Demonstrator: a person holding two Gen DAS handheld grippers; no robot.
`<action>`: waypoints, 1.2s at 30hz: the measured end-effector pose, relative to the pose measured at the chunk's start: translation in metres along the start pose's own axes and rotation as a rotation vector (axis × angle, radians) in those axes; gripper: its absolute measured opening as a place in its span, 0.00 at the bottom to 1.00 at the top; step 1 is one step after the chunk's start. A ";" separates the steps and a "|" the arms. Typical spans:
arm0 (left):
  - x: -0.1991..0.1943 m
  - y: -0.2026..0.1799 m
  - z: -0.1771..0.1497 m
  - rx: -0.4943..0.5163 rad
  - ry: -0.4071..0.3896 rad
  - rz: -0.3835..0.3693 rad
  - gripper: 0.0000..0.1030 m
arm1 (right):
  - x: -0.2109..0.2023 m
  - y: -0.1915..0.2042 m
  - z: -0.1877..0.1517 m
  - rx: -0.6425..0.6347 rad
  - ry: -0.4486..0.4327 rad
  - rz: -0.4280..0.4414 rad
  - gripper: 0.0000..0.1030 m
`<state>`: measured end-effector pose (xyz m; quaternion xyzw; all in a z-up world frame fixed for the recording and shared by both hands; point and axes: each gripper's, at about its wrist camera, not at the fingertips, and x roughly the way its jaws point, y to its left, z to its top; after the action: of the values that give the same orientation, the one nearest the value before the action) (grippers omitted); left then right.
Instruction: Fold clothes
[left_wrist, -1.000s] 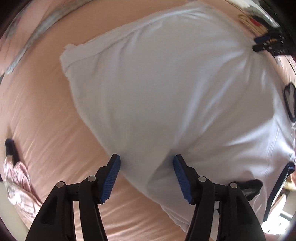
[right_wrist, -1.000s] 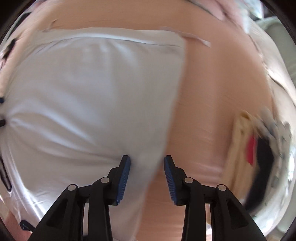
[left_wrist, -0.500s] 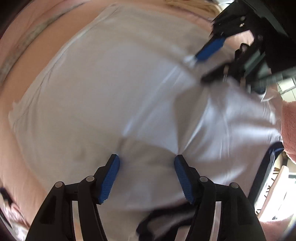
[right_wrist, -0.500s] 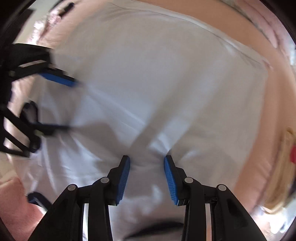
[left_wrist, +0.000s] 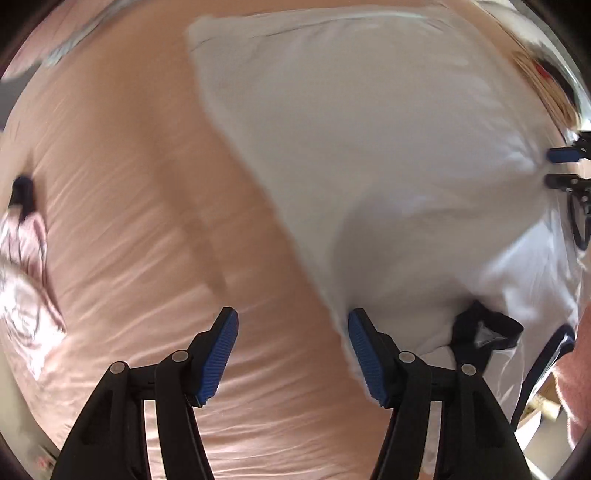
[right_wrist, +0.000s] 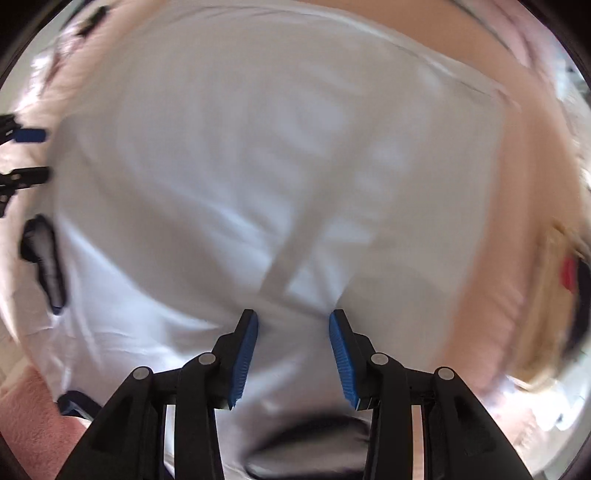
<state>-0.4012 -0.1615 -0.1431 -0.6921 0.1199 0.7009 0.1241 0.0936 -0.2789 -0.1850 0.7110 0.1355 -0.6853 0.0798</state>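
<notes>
A white T-shirt (left_wrist: 369, 147) with dark navy trim lies spread on a pink bedsheet (left_wrist: 129, 221); it also fills the right wrist view (right_wrist: 258, 166). My left gripper (left_wrist: 293, 350) is open and empty, its right finger at the shirt's left edge, near the dark collar (left_wrist: 480, 328). My right gripper (right_wrist: 293, 354) is open above the shirt's near part, nothing held. Each gripper shows at the edge of the other's view, the right gripper (left_wrist: 563, 168) and the left gripper (right_wrist: 27, 155). Both views are motion-blurred.
A crumpled pink patterned garment (left_wrist: 22, 266) lies at the bed's left edge. A cream, red and black item (right_wrist: 561, 273) lies to the right of the shirt. A pink fluffy fabric (right_wrist: 26, 417) is at the near left.
Both grippers have swung apart after being close together over the shirt. The left gripper moved left to the shirt's edge over the sheet. Both stayed open.
</notes>
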 end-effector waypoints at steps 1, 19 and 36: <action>-0.005 0.006 0.008 -0.021 -0.026 -0.013 0.58 | -0.009 0.000 0.000 -0.003 -0.032 -0.052 0.39; -0.023 0.006 0.091 0.125 -0.198 -0.059 0.70 | -0.034 -0.035 0.111 0.171 0.029 -0.085 0.68; 0.006 -0.020 0.223 -0.036 -0.311 -0.214 0.68 | -0.045 -0.014 0.229 0.432 -0.285 0.095 0.49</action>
<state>-0.6042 -0.0669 -0.1462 -0.5864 0.0126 0.7842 0.2026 -0.1304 -0.3379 -0.1499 0.6136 -0.0603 -0.7870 -0.0235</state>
